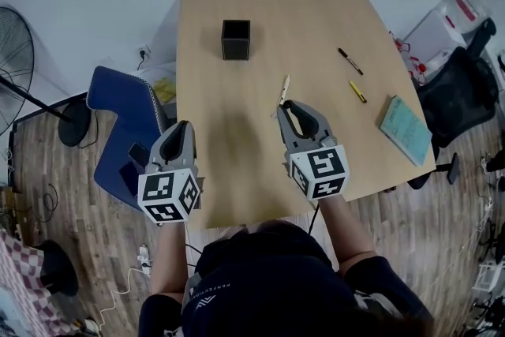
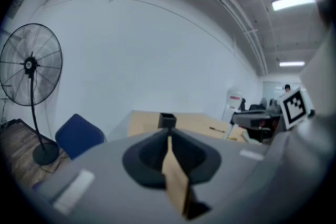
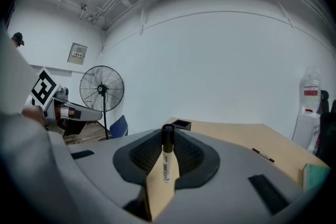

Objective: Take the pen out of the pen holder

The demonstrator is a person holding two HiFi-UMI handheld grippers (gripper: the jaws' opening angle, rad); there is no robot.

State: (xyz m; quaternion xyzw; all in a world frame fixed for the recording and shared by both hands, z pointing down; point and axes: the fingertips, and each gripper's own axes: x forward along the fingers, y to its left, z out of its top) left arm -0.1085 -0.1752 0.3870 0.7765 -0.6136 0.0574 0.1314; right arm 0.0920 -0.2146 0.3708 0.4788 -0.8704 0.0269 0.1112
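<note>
The black square pen holder [image 1: 235, 39] stands upright near the table's far edge, and shows small in the left gripper view [image 2: 167, 120] and the right gripper view [image 3: 181, 124]. My right gripper [image 1: 284, 108] is shut on a white pen [image 1: 282, 90] with a black cap [image 3: 167, 131]. It holds the pen above the middle of the table, pointing away from me, well clear of the holder. My left gripper [image 1: 185, 125] hovers over the table's near left part. Its jaws are shut [image 2: 169, 136] with nothing between them.
On the wooden table [image 1: 237, 185] a black pen [image 1: 350, 61], a yellow pen [image 1: 357, 91] and a teal notebook [image 1: 405, 129] lie at the right. A blue chair [image 1: 122, 118] and a standing fan [image 2: 30, 65] are on the left, a black office chair [image 1: 460, 95] on the right.
</note>
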